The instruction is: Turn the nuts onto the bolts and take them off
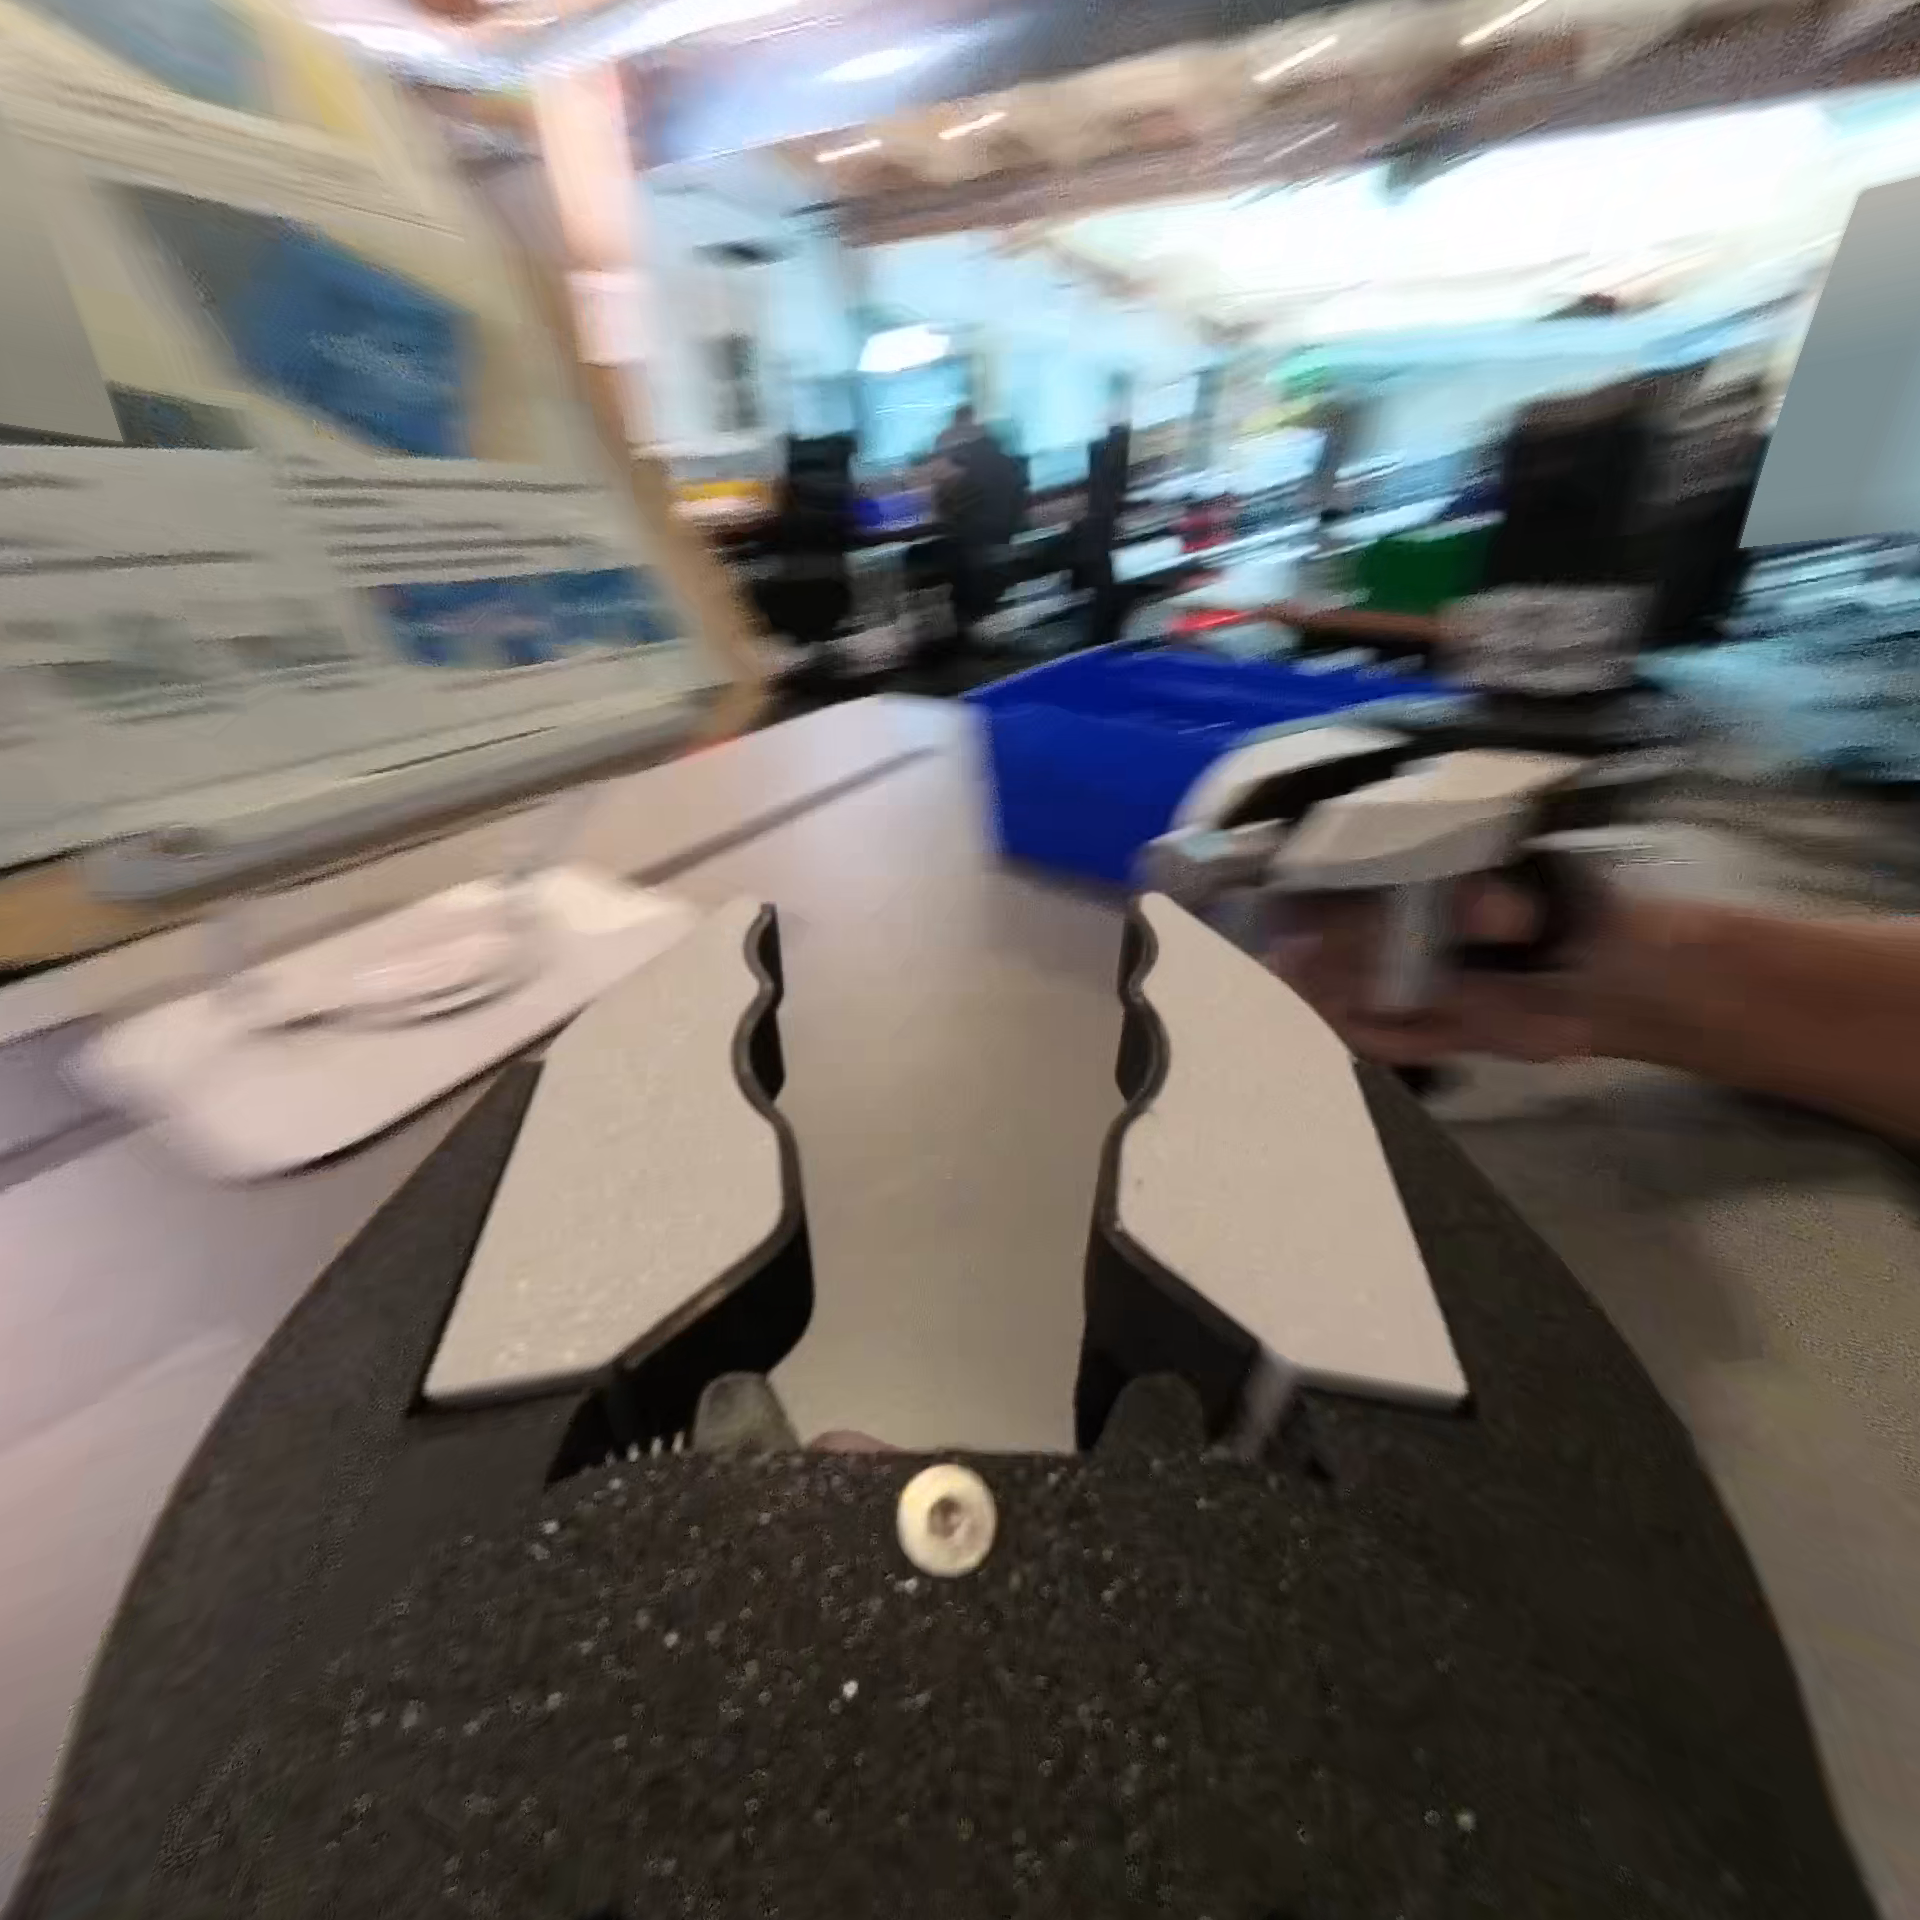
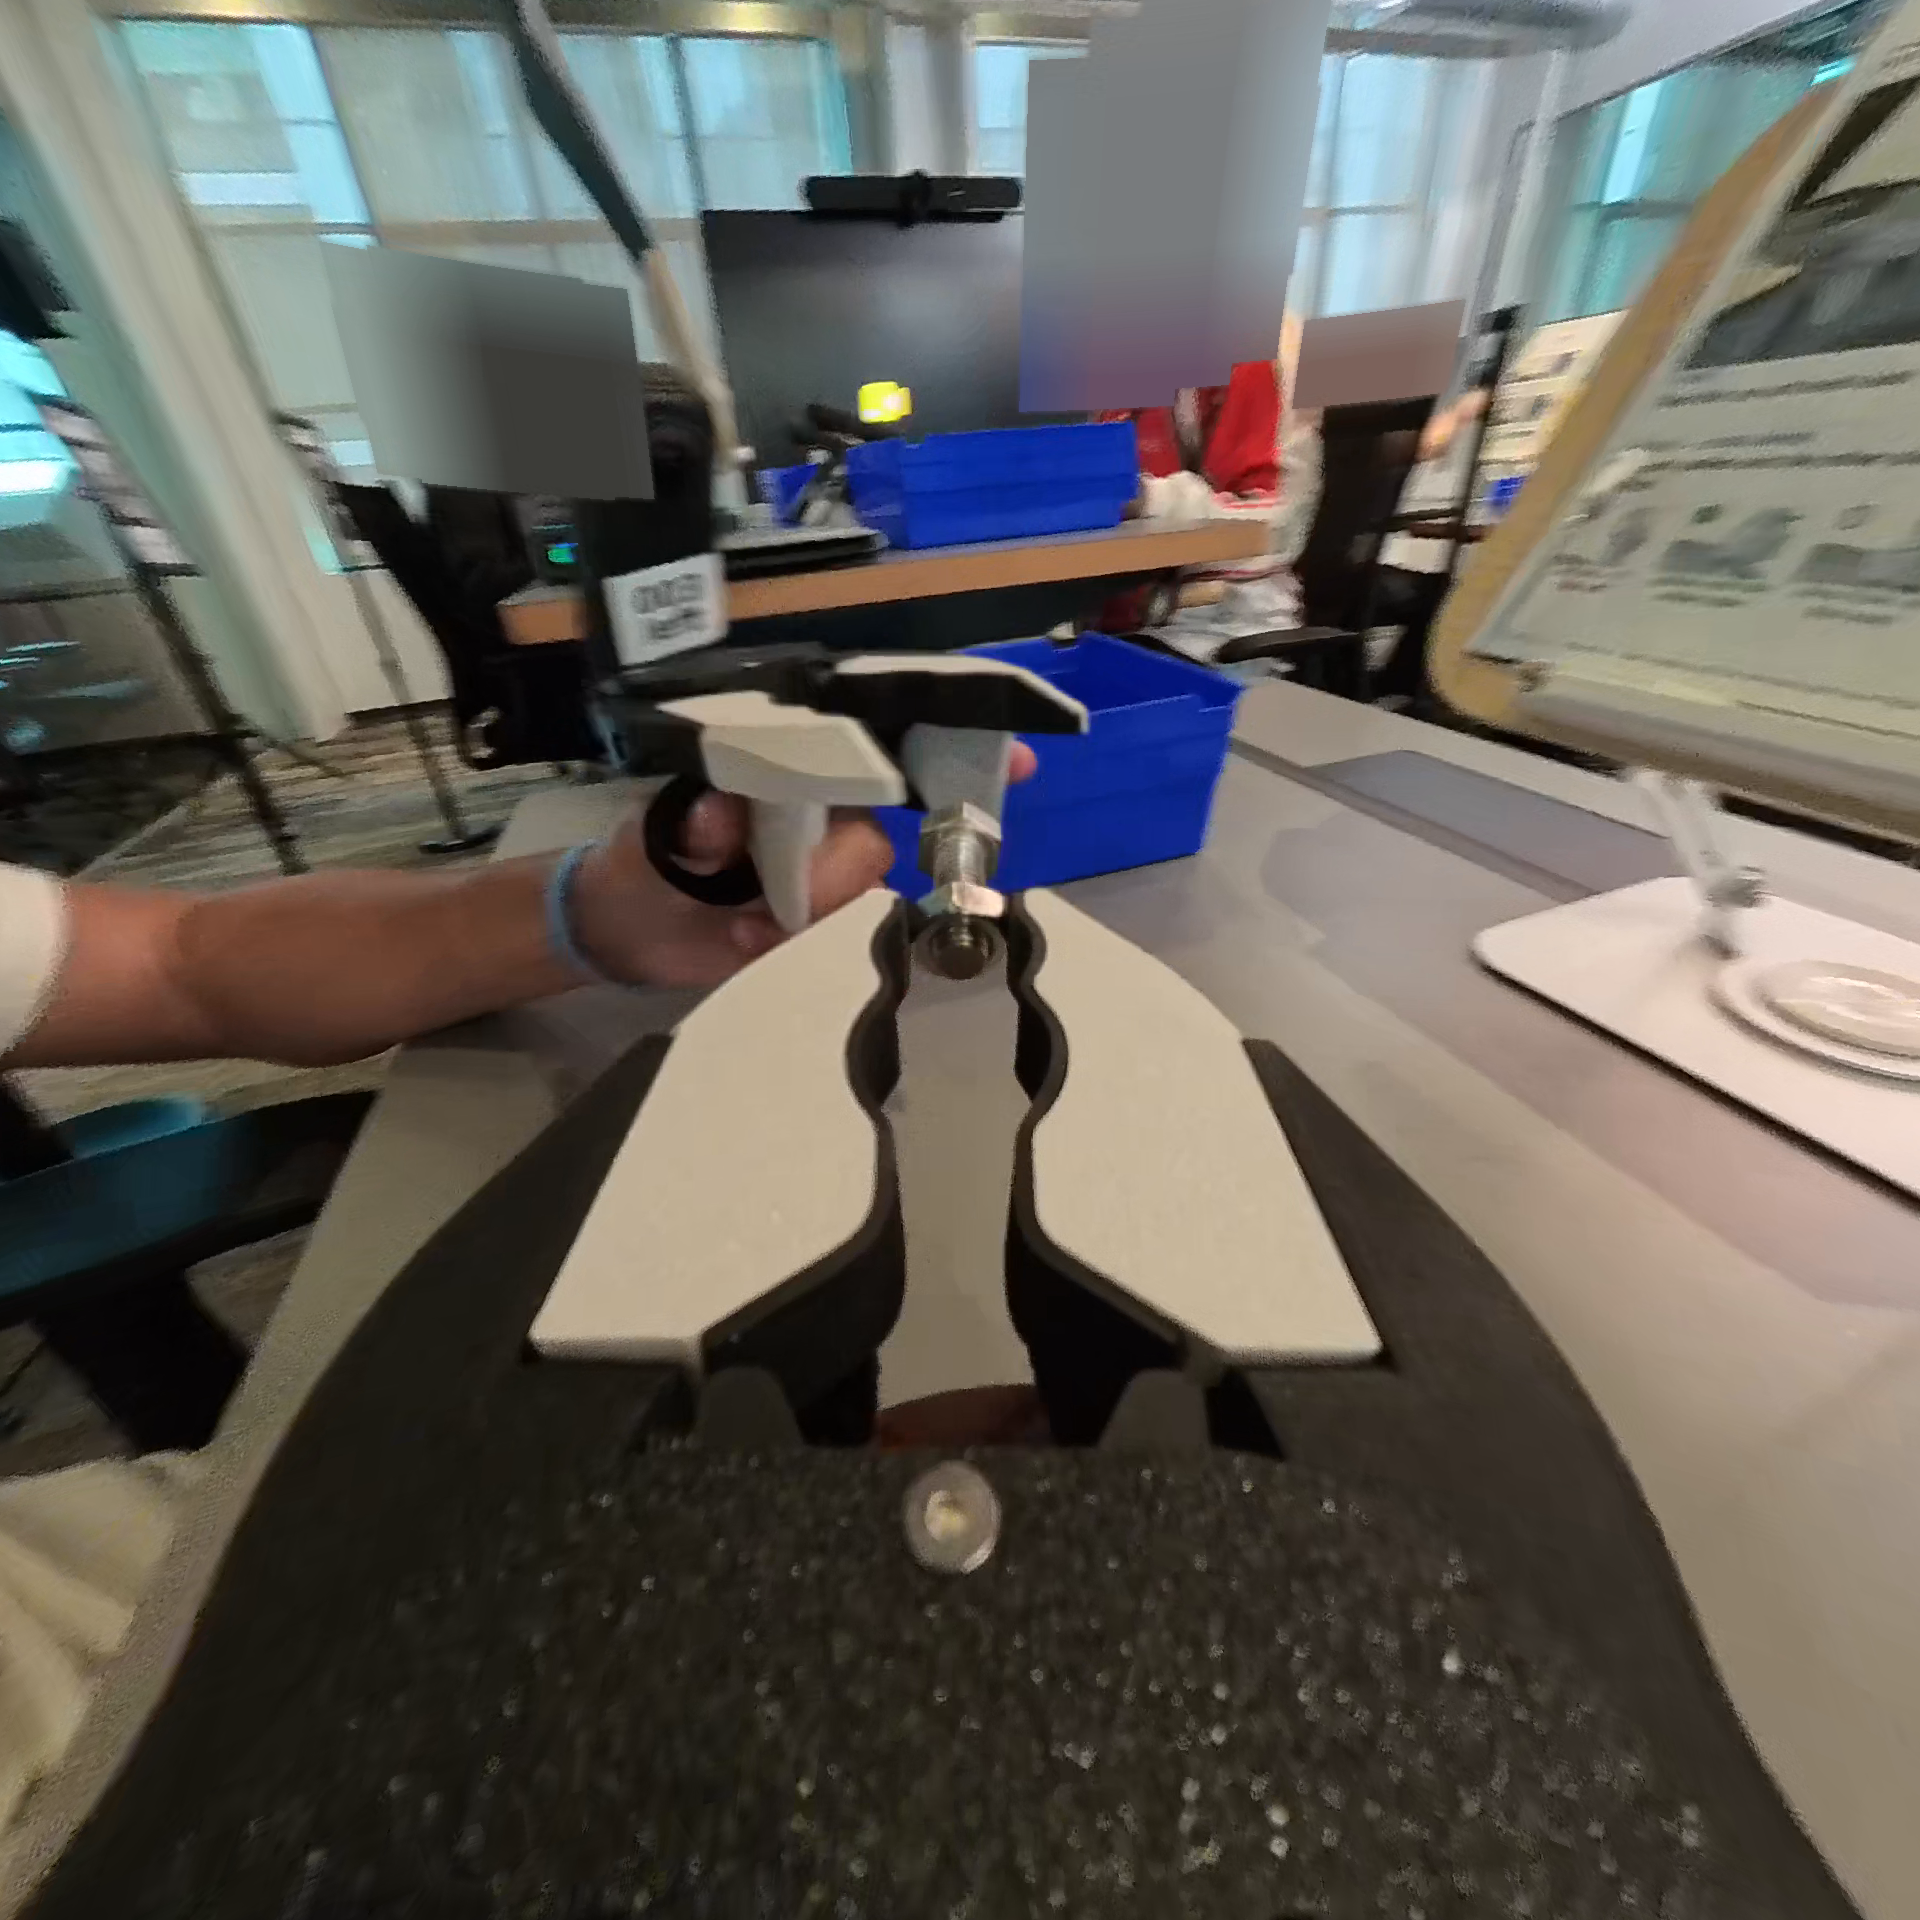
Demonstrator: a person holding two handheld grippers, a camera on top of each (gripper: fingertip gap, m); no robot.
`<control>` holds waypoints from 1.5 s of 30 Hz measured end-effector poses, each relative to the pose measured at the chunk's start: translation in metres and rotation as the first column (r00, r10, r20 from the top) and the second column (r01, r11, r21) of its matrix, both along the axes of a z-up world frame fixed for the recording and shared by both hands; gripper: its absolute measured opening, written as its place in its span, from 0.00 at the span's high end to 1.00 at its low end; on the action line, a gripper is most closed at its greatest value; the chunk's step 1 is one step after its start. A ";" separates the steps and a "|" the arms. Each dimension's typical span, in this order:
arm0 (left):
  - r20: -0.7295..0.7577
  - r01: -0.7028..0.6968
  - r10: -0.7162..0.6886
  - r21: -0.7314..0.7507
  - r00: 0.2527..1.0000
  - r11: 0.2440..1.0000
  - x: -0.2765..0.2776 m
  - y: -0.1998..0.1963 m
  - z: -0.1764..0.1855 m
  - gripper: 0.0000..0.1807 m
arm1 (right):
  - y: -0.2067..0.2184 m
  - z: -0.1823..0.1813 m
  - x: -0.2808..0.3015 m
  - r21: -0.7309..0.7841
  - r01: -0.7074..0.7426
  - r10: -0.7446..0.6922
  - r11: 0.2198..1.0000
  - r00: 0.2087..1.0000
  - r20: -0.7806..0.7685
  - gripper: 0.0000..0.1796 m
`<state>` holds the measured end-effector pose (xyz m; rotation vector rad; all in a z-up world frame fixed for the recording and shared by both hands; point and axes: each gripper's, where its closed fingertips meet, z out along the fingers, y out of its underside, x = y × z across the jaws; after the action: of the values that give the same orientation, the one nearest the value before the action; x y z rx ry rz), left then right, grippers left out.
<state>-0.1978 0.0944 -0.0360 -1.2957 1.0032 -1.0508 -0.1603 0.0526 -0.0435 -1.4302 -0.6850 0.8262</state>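
In the right wrist view, the right claw [image 2: 961, 920] is closed down to a narrow gap. Its two tips stand on either side of the lower nut [image 2: 961, 899], at 12 o'clock from the camera. The gap looks only a little wider than the nut, so I cannot tell if the pads already press on it or are just beside it.

The bolt [image 2: 954, 862] hangs upright, its long axis running from 12 to 6 o'clock with the threaded end down. A second nut [image 2: 956, 831] sits higher on the thread. The top of the bolt goes into a grey piece under the other claw, which a hand [image 2: 707, 904] carries at 10 o'clock. How the bolt is fixed there is not clear.

In the left wrist view, which is strongly blurred, the left claw [image 1: 953, 914] is spread wide and nothing is between its fingers. Only the grey surface [image 1: 935, 1143] shows through the gap. A blue bin [image 1: 1091, 769] stands at 1 o'clock.

My judgement is that the right claw is the nearer one to the nut and that the step in hand is turning it. Because the bolt is vertical and the claw comes to it from the side, the turn must go around this upright axis. The tips therefore need to stay level with the nut and not slip down to the bare thread end.
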 end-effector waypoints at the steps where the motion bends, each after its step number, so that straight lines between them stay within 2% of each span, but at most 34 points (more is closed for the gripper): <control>1: -0.066 -0.202 0.205 0.054 0.976 0.978 -0.011 0.028 -0.007 0.66 | 0.006 0.001 0.007 0.014 0.058 -0.058 0.998 0.998 0.008 0.90; 2: -0.143 -0.404 0.420 0.129 0.896 0.906 -0.028 0.055 -0.016 0.68 | 0.010 0.002 0.014 0.029 0.108 -0.108 0.994 0.994 0.020 0.90; 3: -0.197 -0.534 0.570 0.209 0.798 0.820 -0.044 0.073 -0.022 0.69 | 0.015 0.003 0.020 0.040 0.159 -0.160 0.987 0.987 0.026 0.90; 4: -0.214 -0.598 0.649 0.259 0.730 0.758 -0.055 0.083 -0.025 0.70 | 0.018 0.004 0.026 0.049 0.196 -0.198 0.979 0.980 0.029 0.90; 5: -0.213 -0.631 0.684 0.268 0.698 0.728 -0.061 0.088 -0.027 0.70 | 0.019 0.004 0.029 0.053 0.218 -0.219 0.975 0.975 0.031 0.90; 9: -0.264 -0.647 0.666 0.167 0.698 0.744 -0.063 0.095 -0.041 0.69 | 0.024 0.001 0.033 0.048 0.264 -0.267 0.963 0.962 0.052 0.90; 14: -0.293 -0.642 0.645 0.118 0.706 0.757 -0.064 0.099 -0.050 0.68 | 0.024 0.002 0.036 0.073 0.302 -0.307 0.951 0.949 0.074 0.90; 18: -0.314 -0.631 0.630 0.112 0.710 0.768 -0.061 0.099 -0.054 0.68 | 0.018 0.026 0.056 0.178 0.394 -0.419 0.902 0.898 0.135 0.90; 21: -0.322 -0.619 0.614 0.102 0.720 0.779 -0.059 0.098 -0.055 0.68 | 0.009 0.070 0.102 0.288 0.544 -0.599 0.788 0.785 0.158 0.90; 24: -0.321 -0.607 0.595 0.073 0.737 0.791 -0.057 0.096 -0.055 0.68 | 0.000 0.111 0.170 0.288 0.691 -0.741 0.663 0.659 0.127 0.90; 27: -0.332 -0.593 0.576 0.058 0.747 0.803 -0.054 0.094 -0.058 0.68 | 0.003 0.119 0.264 0.283 0.843 -0.889 0.457 0.428 0.163 0.90; 29: -0.340 -0.580 0.562 0.057 0.754 0.813 -0.050 0.092 -0.060 0.68 | 0.012 0.095 0.323 0.240 0.909 -0.930 0.340 0.287 0.232 0.90; 31: -0.351 -0.569 0.554 0.068 0.755 0.819 -0.047 0.090 -0.062 0.68 | 0.025 0.047 0.354 0.102 0.937 -0.899 0.334 0.284 0.335 0.90; 34: -0.354 -0.567 0.563 0.104 0.747 0.817 -0.046 0.090 -0.062 0.68 | 0.031 -0.023 0.386 0.025 0.964 -0.832 0.266 0.216 0.510 0.90; 38: -0.352 -0.571 0.572 0.118 0.741 0.813 -0.048 0.092 -0.060 0.68 | 0.021 -0.082 0.404 -0.075 0.975 -0.729 0.211 0.208 0.653 0.90; 40: -0.350 -0.564 0.558 0.094 0.752 0.820 -0.048 0.092 -0.060 0.68 | 0.015 -0.103 0.402 -0.138 0.964 -0.651 0.228 0.256 0.714 0.90; 42: -0.354 -0.553 0.537 0.066 0.766 0.831 -0.046 0.091 -0.062 0.68 | 0.009 -0.115 0.398 -0.173 0.955 -0.606 0.239 0.286 0.742 0.90; 45: -0.365 -0.539 0.517 0.048 0.774 0.841 -0.043 0.089 -0.065 0.68 | -0.001 -0.129 0.398 -0.173 0.955 -0.516 0.239 0.276 0.811 0.90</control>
<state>-0.2403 0.1833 -0.1013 -1.7370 0.7968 -0.4080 0.2378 0.0512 -0.1724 -2.4459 0.0754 -0.4076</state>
